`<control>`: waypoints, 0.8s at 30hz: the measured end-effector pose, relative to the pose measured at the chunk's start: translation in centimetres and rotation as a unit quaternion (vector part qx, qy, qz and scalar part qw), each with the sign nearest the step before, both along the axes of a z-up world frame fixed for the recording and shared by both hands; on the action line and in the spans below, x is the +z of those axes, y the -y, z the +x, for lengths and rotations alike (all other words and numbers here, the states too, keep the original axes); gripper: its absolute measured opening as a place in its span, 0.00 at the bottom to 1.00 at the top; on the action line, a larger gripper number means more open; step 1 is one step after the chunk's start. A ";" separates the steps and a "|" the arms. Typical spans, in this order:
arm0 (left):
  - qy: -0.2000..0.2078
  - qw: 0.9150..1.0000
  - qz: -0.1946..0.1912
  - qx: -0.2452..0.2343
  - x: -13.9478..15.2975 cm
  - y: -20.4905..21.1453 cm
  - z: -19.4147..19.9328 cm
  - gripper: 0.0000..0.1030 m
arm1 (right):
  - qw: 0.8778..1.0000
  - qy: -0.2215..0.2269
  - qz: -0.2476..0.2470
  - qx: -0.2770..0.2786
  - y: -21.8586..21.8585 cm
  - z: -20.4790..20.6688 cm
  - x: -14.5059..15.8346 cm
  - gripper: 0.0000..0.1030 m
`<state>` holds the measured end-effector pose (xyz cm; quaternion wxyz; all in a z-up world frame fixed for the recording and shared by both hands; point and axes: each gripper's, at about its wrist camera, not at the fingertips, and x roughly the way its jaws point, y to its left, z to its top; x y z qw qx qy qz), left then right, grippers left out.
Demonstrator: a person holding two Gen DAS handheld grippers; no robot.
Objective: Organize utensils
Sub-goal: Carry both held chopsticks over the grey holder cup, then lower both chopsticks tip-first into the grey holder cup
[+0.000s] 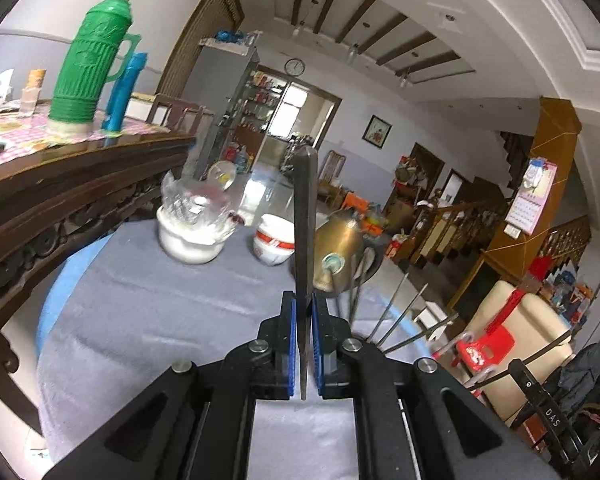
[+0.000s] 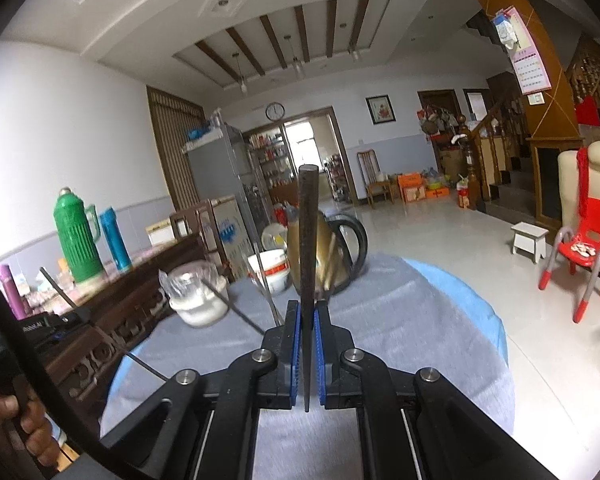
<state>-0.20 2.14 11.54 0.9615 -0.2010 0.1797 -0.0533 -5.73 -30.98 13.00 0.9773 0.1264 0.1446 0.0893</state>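
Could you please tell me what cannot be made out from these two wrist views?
- Left wrist: what the held utensil is; it stands edge-on in the left gripper.
- Right wrist: likewise for the utensil in the right gripper.
- Both: the kettle, partly hidden behind the utensils.
- Right wrist: the white bowl's contents.

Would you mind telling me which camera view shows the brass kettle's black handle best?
The right wrist view shows it best: the brass kettle displays its full black handle looping out to the right of the held utensil. In the left wrist view the kettle shows mainly its body; the handle is not clearly visible.
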 end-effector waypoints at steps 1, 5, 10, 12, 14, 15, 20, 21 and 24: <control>0.006 1.000 -0.002 -0.003 0.5 0.4 0.2 0.07 | 1.000 0.007 0.005 0.000 0.1 0.2 0.6 0.07; 0.029 0.999 -0.004 -0.014 2.4 1.6 1.2 0.07 | 0.999 0.030 0.013 -0.001 0.2 1.1 2.6 0.07; 0.056 0.998 -0.010 -0.030 4.6 3.0 2.6 0.07 | 0.998 0.062 0.016 0.001 -0.1 2.1 5.3 0.07; 0.060 0.998 -0.010 -0.035 5.0 3.4 3.0 0.07 | 0.997 0.070 0.016 0.002 -0.3 2.4 6.0 0.07; 0.062 0.997 -0.011 -0.039 5.2 3.8 3.5 0.07 | 0.997 0.074 0.016 0.003 -0.5 2.7 6.5 0.07; 0.063 0.997 -0.010 -0.041 5.2 4.1 3.8 0.07 | 0.997 0.075 0.016 0.005 -0.7 3.0 6.6 0.07; 0.054 0.997 -0.007 -0.050 4.8 5.0 5.3 0.07 | 0.997 0.070 0.014 0.009 -1.2 4.1 6.5 0.07; 0.052 0.997 -0.007 -0.051 4.8 5.1 5.5 0.07 | 0.998 0.068 0.014 0.009 -1.3 4.3 6.2 0.07; 0.045 0.998 -0.003 -0.053 4.4 5.7 6.3 0.07 | 0.998 0.061 0.011 0.008 -1.4 5.1 5.7 0.07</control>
